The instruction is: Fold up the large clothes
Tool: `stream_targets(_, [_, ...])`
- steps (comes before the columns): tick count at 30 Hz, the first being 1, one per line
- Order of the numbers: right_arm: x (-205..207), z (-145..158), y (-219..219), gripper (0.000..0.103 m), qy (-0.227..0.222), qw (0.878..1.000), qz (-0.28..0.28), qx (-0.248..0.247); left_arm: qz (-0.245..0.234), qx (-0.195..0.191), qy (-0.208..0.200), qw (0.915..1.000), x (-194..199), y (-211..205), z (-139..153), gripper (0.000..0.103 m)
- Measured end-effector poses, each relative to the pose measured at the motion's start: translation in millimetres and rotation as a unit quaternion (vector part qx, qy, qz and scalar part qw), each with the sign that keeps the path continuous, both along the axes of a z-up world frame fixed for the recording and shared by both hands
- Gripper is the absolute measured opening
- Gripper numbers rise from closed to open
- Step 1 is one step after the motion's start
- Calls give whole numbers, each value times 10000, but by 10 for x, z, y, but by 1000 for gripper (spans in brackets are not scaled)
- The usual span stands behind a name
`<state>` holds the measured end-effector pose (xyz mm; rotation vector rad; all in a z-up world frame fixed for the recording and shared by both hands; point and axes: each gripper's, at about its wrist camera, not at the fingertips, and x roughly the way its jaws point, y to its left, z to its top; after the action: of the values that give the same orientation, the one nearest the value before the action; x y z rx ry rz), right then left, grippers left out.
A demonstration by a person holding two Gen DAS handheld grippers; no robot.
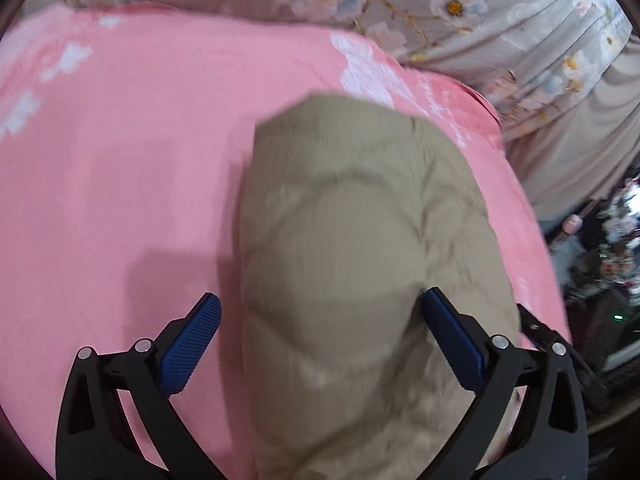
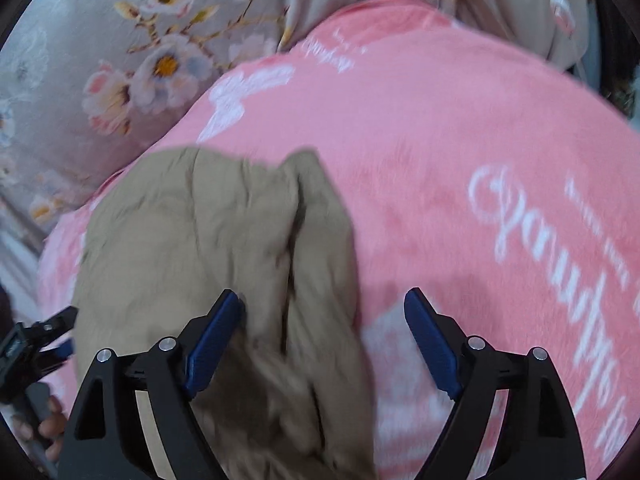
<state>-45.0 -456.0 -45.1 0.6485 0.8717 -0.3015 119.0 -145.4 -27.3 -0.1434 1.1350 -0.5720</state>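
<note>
A khaki garment (image 1: pixel 352 248) lies folded into a long bundle on a pink blanket (image 1: pixel 120 160). My left gripper (image 1: pixel 320 312) is open just above its near part; the cloth lies between the blue pads (image 1: pixel 192 344) and they do not press on it. In the right wrist view the same garment (image 2: pixel 192 232) shows a dark fold line down its right side. My right gripper (image 2: pixel 324 300) is open over that right edge, its left pad (image 2: pixel 212 344) above the cloth and its right pad above the blanket (image 2: pixel 440 140).
The pink blanket has white flowers and white script (image 2: pixel 540 280). Behind it lies a grey floral sheet (image 1: pixel 460 4). A dark cluttered area (image 1: pixel 616 264) is past the blanket's right edge. A hand (image 2: pixel 48 428) grips a handle at the lower left.
</note>
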Motion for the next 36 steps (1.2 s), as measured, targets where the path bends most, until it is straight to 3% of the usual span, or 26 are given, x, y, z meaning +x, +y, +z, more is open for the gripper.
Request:
stream_targets(3, [-150,-149,-21,83,-61,9965,109,825,-134,-560,657,9962,-106,141,-175,98])
stream_targets(5, [-195,-228,-26,84,-210,9916,96,1272,-142,-981,1064,9894,-152,216,-290,98])
stream_targets(8, [-140,-321,123,87,-515,9815,548,1758,-251,-1318,1379,9813,-165,235,-420,98])
stream_targets(11, [-67,-325,301,89,-579,9844,667,1523,-367,-1645,1597,9727,-151,221,-526,98])
stream_targets(13, [-6,-336,316,89,-625,9799,730,1750,-479,-1712,1589,9712,-151,204,-521,98])
stream_targets(18, [237,-370,416,86,-746,9665,1103,2193,-943,-1780,1370,9699,-179,212,-442,98])
stream_targets(21, [440,-417,503,68,-883,9518,1312,2628,-982,-1797,1306,9700,-110,276,-456,98])
stream_targets(23, [507,-416,592,50,-953,9463,1343,2781,-882,-1760,1182,9733,-53,358,-385,93])
stream_targets(26, [647,-268,791,34,-983,9494,1472,2595,-826,-1558,810,9810,41,553,-173,85])
stream_targets(30, [886,119,1145,33,-1279,9544,1724,2073,-750,-1482,275,9857,212,899,170,83])
stream_targets(36, [1485,500,1622,32,-1619,9524,1964,1677,-553,-1382,-546,9874,530,1414,595,83])
